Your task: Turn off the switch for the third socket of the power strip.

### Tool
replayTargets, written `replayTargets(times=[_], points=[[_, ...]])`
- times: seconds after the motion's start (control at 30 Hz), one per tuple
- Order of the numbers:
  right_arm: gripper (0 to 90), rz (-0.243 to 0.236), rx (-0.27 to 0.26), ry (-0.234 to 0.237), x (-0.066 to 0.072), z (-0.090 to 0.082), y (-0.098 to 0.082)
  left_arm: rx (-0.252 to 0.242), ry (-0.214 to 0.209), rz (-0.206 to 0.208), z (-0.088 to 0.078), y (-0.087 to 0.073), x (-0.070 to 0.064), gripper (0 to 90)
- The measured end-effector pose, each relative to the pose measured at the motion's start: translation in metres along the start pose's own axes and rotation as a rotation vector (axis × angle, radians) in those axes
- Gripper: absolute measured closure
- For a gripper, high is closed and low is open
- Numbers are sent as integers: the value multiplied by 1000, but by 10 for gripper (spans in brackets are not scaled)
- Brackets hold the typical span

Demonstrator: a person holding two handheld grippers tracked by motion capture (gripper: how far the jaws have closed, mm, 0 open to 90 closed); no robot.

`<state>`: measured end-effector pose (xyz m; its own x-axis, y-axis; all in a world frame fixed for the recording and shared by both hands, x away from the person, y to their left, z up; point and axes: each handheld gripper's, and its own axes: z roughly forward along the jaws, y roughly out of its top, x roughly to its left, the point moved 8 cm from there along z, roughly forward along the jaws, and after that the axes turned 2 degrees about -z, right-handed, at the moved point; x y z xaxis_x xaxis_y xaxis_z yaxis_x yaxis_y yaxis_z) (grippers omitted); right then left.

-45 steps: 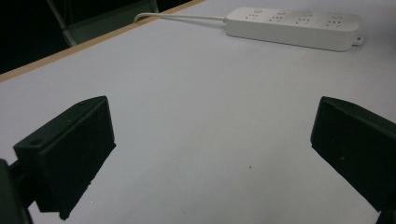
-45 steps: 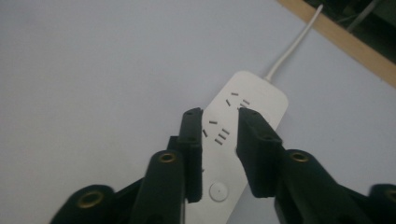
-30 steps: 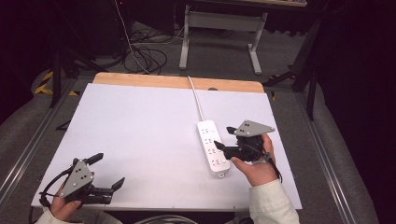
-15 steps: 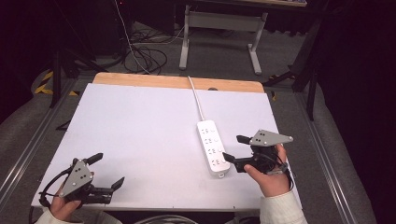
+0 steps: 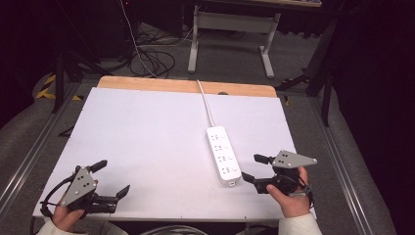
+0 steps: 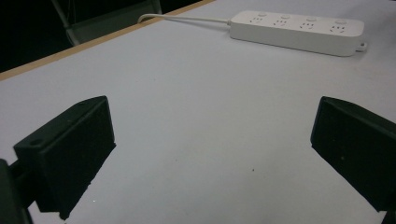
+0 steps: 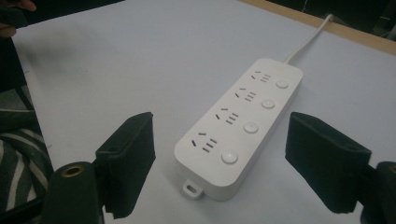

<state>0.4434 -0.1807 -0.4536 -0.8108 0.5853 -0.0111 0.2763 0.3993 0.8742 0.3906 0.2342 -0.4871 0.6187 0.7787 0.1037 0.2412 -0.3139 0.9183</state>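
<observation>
Lengthwise, power strip [image 5: 223, 155] runs near-far; cord [image 5: 206, 104] leaves far end.

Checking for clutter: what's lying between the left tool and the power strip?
Nothing: bare white table between left tool and power strip, in the high view.

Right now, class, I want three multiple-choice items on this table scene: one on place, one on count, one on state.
1. The power strip lies nearest which hand-held gripper?
A. left
B. right
C. midway

2. How many sockets does the strip have?
A. two
B. four
C. six

3. The right hand-held gripper is:
A. open
B. shut on the strip
C. shut on the cable

Answers: 1 B, the strip's end sits just before the right jaws; 2 B, four sockets with four buttons; 3 A, the jaws stand apart, touching nothing.
</observation>
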Motion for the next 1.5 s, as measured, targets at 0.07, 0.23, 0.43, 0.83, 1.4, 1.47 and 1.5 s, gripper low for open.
replayTargets(times=[0.07,0.23,0.43,0.83,1.4,1.47,1.5], points=[[244,14,-5,3,0,0,-6,1,2,-4,0,0,0,2],[221,9,-42,12,2,2,-16,0,4,-2,0,0,1,2],[197,-21,-12,-17,0,4,-32,2,4,-3,-1,-1,1,1],[153,76,-5,-9,4,18,-63,26,5,-8,2,-3,3,1],[147,74,33,-66,3,22,-75,18,13,-11,3,-6,6,2],[147,73,23,-78,2,21,-73,14,13,-15,3,-6,6,2],[147,75,13,-83,1,20,-72,16,12,-18,2,-6,7,2]])
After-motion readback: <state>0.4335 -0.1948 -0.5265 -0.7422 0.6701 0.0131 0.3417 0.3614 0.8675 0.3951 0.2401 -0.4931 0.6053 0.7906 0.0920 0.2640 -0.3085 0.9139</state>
